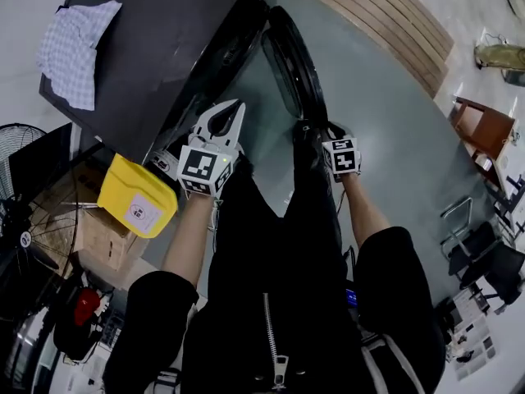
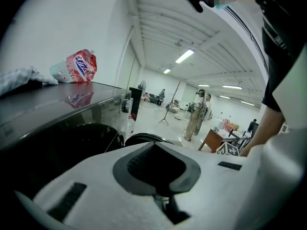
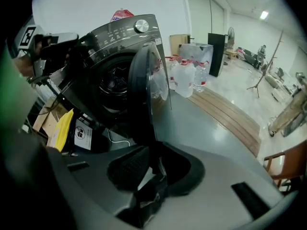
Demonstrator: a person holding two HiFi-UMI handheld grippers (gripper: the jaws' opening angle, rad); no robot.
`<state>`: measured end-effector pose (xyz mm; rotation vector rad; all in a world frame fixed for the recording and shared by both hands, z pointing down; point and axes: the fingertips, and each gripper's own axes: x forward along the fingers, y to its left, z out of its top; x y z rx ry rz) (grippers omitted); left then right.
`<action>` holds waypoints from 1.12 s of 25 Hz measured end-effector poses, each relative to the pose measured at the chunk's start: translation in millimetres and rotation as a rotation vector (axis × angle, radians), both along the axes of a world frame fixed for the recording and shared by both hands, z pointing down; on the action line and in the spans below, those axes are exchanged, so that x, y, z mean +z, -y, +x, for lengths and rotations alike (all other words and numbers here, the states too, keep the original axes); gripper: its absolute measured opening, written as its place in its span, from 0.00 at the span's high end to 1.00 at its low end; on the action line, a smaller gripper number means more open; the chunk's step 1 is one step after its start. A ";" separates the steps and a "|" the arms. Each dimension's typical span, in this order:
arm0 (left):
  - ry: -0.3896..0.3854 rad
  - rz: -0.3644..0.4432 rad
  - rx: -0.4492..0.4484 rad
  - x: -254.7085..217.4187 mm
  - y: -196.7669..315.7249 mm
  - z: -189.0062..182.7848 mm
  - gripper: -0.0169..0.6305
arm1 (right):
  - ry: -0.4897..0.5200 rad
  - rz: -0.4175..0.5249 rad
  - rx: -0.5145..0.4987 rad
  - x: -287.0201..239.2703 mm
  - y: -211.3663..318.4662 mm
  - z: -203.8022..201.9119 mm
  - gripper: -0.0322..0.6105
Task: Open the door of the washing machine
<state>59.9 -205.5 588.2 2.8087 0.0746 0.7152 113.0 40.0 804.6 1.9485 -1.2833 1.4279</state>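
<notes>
The dark washing machine (image 1: 156, 48) fills the upper left of the head view, and its round door (image 1: 287, 56) stands swung out from the drum. My right gripper (image 1: 310, 131) is dark and sits at the door's near edge. In the right gripper view the door (image 3: 148, 80) runs down between the jaws of that gripper (image 3: 151, 150), which are shut on its edge. My white left gripper (image 1: 238, 107) hangs in front of the machine's open front, left of the door, with its tips together and nothing held. The machine's top (image 2: 48, 114) lies to its left in the left gripper view.
A checked cloth (image 1: 78, 43) and a pink detergent bag (image 2: 76, 66) lie on the machine's top. A yellow container (image 1: 137, 195) rests on cardboard boxes at the left, beside a fan (image 1: 16, 146). Water bottles (image 3: 184, 75) and a wooden platform (image 1: 385, 23) stand beyond the door.
</notes>
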 end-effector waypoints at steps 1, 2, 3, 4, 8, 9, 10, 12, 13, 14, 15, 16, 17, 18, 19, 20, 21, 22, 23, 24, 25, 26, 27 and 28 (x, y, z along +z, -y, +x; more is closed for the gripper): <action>0.005 -0.001 -0.010 1.0 -3.7 12.2 0.97 | 0.002 -0.004 -0.015 0.3 -7.2 13.0 0.84; 0.011 -0.002 -0.021 2.4 -7.2 23.6 0.97 | 0.004 -0.009 -0.027 0.4 -13.7 26.1 0.84; 0.018 -0.005 -0.032 3.8 -10.7 34.1 0.97 | 0.005 -0.013 -0.040 0.1 -19.5 39.1 0.84; 0.025 -0.007 -0.043 5.1 -14.3 43.6 0.97 | 0.004 -0.018 -0.053 -0.7 -25.0 51.8 0.84; 0.035 -0.010 -0.080 7.3 -28.4 77.8 0.97 | -0.022 -0.027 -0.120 -0.1 -46.0 107.5 0.84; 0.036 -0.008 -0.088 7.6 -31.8 85.3 0.97 | -0.031 -0.026 -0.136 0.2 -49.6 121.9 0.84; 0.038 -0.006 -0.097 7.9 -35.0 91.6 0.97 | -0.038 -0.025 -0.152 0.3 -52.4 135.8 0.84; 0.048 -0.002 -0.118 8.8 -41.2 99.9 0.97 | -0.051 -0.024 -0.180 -0.1 -56.5 160.5 0.83; 0.053 0.001 -0.131 9.2 -44.1 101.9 0.97 | -0.056 -0.023 -0.193 -0.2 -58.1 171.4 0.83; 0.058 0.004 -0.145 9.3 -46.4 103.1 0.97 | -0.059 -0.021 -0.203 -0.3 -59.4 181.9 0.83; 0.060 0.007 -0.162 9.3 -48.2 103.7 0.97 | -0.063 -0.018 -0.210 -0.4 -60.1 192.3 0.83; 0.062 0.010 -0.180 9.2 -49.7 103.6 0.97 | -0.068 -0.013 -0.214 -0.5 -60.5 202.2 0.82; 0.063 0.010 -0.200 9.6 -51.5 102.8 0.97 | -0.072 -0.009 -0.216 -0.7 -60.8 211.5 0.82; 0.066 0.009 -0.220 10.4 -53.9 101.2 0.97 | -0.079 -0.006 -0.221 -0.9 -61.2 220.6 0.82; 0.069 0.007 -0.240 11.6 -56.6 99.3 0.97 | -0.088 -0.005 -0.228 -1.0 -61.2 230.1 0.82; 0.071 0.006 -0.258 12.5 -59.3 97.2 0.97 | -0.098 -0.007 -0.238 -1.2 -60.7 239.6 0.82; 0.071 0.006 -0.275 12.8 -61.9 94.6 0.97 | -0.108 -0.013 -0.248 -1.6 -59.7 248.4 0.82; 0.071 0.006 -0.288 12.4 -64.5 91.3 0.97 | -0.115 -0.023 -0.254 -2.1 -58.9 256.0 0.82; 0.070 0.007 -0.299 11.7 -66.9 87.5 0.97 | -0.120 -0.036 -0.254 -2.4 -58.7 263.2 0.81; 0.069 0.008 -0.310 10.8 -68.7 83.4 0.97 | -0.127 -0.051 -0.246 -2.7 -58.9 270.6 0.81; 0.067 0.011 -0.321 9.8 -70.1 78.9 0.97 | -0.136 -0.065 -0.230 -2.7 -59.6 278.5 0.80; 0.064 0.015 -0.334 8.5 -71.0 73.7 0.97 | -0.149 -0.076 -0.205 -2.8 -60.4 286.5 0.80; 0.060 0.021 -0.349 6.8 -71.7 68.0 0.97 | -0.163 -0.082 -0.172 -3.6 -61.2 294.8 0.80; 0.055 0.028 -0.365 4.8 -72.4 61.8 0.97 | -0.180 -0.087 -0.134 -4.5 -63.0 303.7 0.79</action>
